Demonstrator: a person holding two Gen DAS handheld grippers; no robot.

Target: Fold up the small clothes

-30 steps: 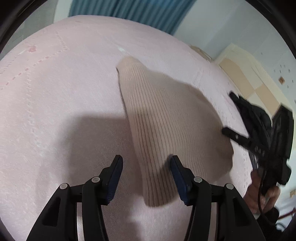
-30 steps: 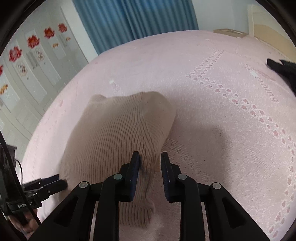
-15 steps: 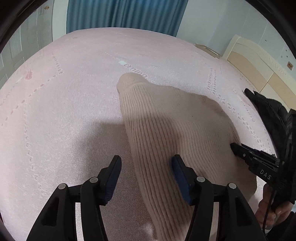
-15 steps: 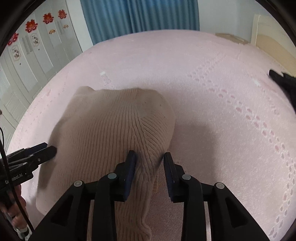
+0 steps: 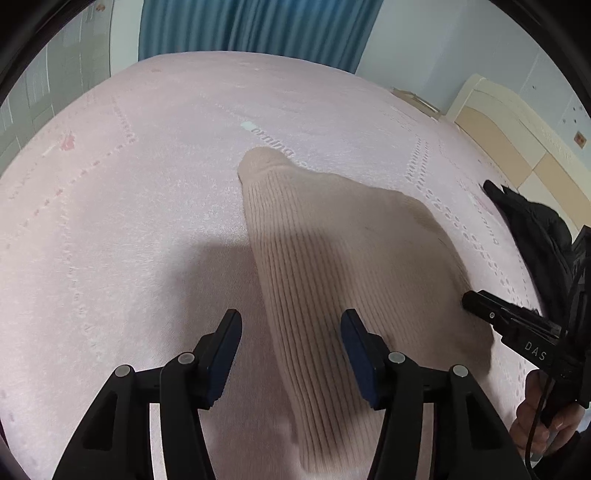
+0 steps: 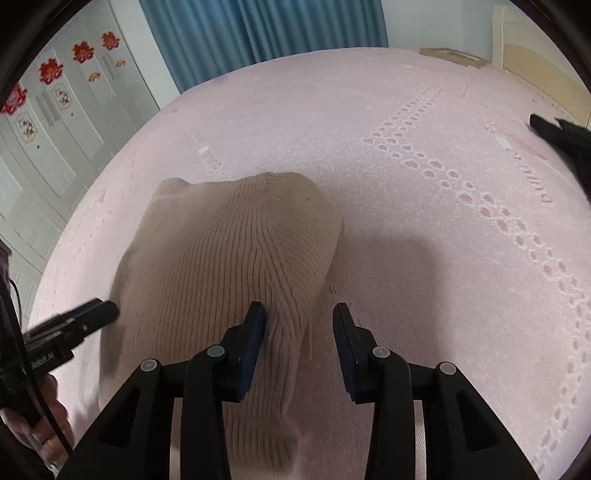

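Observation:
A beige ribbed knit garment (image 5: 332, 240) lies folded on the pink bedspread (image 5: 129, 192). My left gripper (image 5: 290, 317) hovers over its near left edge; the jaws are closing slightly, the knit lies under the gap and neither pad presses it. In the right wrist view the same garment (image 6: 229, 251) lies at centre left. My right gripper (image 6: 299, 310) is over its near right fold; the jaws are opening, the left pad brushes the knit and the right pad stands clear. Each gripper's tip shows in the other view, the right gripper (image 5: 480, 306) and the left gripper (image 6: 99, 310), with a hand behind.
A black garment (image 5: 535, 229) lies at the right edge of the bed, also seen as the black garment (image 6: 561, 136). Blue curtains (image 5: 251, 26) hang behind the bed. A cream headboard (image 5: 517, 140) stands at right; white wardrobe doors (image 6: 55, 103) with red decorations stand at left.
The right jaws have widened and let go of the knit fold they pinched. The left gripper has drawn back and up a little, so more of the bed shows.

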